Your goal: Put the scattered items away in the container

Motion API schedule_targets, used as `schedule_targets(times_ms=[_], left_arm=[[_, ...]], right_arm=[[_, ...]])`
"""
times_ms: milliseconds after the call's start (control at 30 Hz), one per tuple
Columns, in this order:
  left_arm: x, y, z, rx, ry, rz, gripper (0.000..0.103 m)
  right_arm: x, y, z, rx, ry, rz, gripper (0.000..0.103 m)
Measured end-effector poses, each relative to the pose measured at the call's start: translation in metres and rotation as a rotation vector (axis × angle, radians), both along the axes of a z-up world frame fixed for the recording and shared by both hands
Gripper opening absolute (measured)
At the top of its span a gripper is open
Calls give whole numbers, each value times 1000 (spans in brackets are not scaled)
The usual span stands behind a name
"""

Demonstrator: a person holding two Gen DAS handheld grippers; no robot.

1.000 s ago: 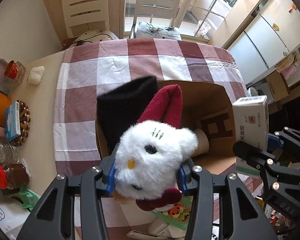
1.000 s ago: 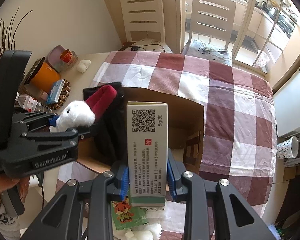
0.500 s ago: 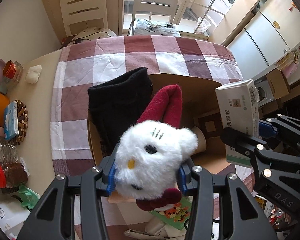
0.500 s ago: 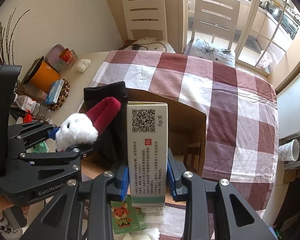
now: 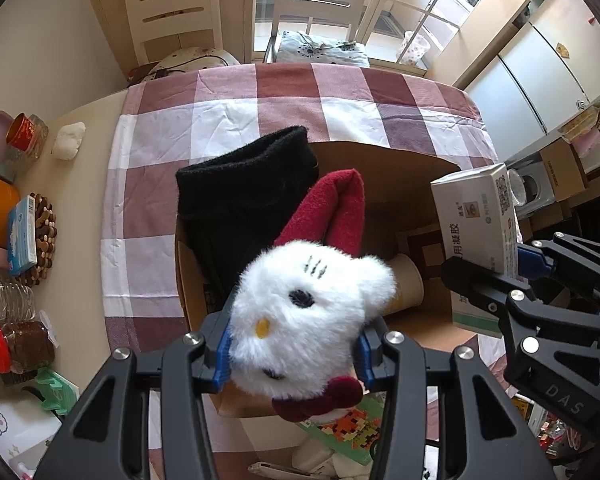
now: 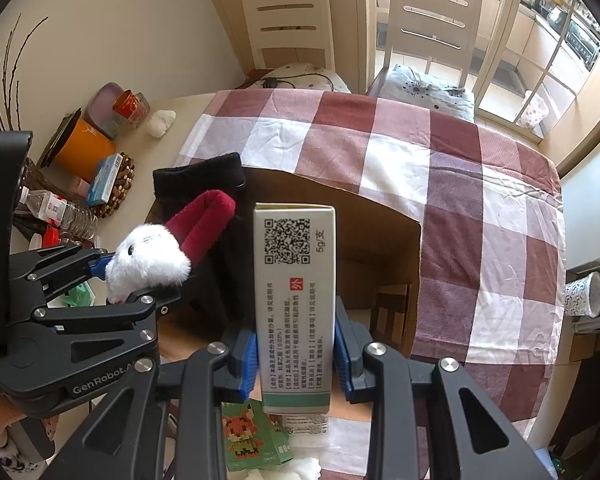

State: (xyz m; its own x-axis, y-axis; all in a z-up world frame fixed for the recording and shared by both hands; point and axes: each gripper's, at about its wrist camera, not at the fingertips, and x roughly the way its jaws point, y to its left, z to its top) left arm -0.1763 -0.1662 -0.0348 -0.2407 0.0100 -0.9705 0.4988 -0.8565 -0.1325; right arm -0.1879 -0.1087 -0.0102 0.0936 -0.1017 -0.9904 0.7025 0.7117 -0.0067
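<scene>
My left gripper (image 5: 294, 354) is shut on a white plush toy (image 5: 306, 312) with a dark red strap, held over the near left part of an open cardboard box (image 5: 400, 168). My right gripper (image 6: 296, 354) is shut on a tall white medicine box (image 6: 294, 300), held upright over the box's near edge (image 6: 380, 216). A black sock (image 5: 244, 196) drapes over the box's left wall. A paper cup (image 5: 406, 284) lies inside the box. The toy (image 6: 146, 260) and left gripper (image 6: 96, 280) show in the right wrist view, and the medicine box (image 5: 478, 216) in the left.
The box stands on a red-and-white checked cloth (image 6: 452, 160). A green pixel-art pack (image 6: 252, 436) and white soft items lie on the table below the grippers. Jars, bottles, an orange pot (image 6: 80, 150) and a blue box (image 5: 22, 236) crowd the left side. Chairs stand beyond the table.
Both grippers have moved forward and lower over the box, each still holding its item. The medicine box has come closer to the toy in the left wrist view.
</scene>
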Motion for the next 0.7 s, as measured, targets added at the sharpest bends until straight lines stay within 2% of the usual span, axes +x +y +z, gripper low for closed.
schedule_targets(times_ms=[533, 633, 700], left_arm=[[-4, 0, -8, -4, -15, -1, 48], [-5, 0, -8, -7, -19, 4, 50], [-5, -2, -7, -6, -23, 12, 57]], right_arm=[[-1, -3, -10, 28, 7, -6, 31], [-1, -3, -10, 28, 12, -3, 31], [-1, -3, -10, 31, 17, -3, 31]])
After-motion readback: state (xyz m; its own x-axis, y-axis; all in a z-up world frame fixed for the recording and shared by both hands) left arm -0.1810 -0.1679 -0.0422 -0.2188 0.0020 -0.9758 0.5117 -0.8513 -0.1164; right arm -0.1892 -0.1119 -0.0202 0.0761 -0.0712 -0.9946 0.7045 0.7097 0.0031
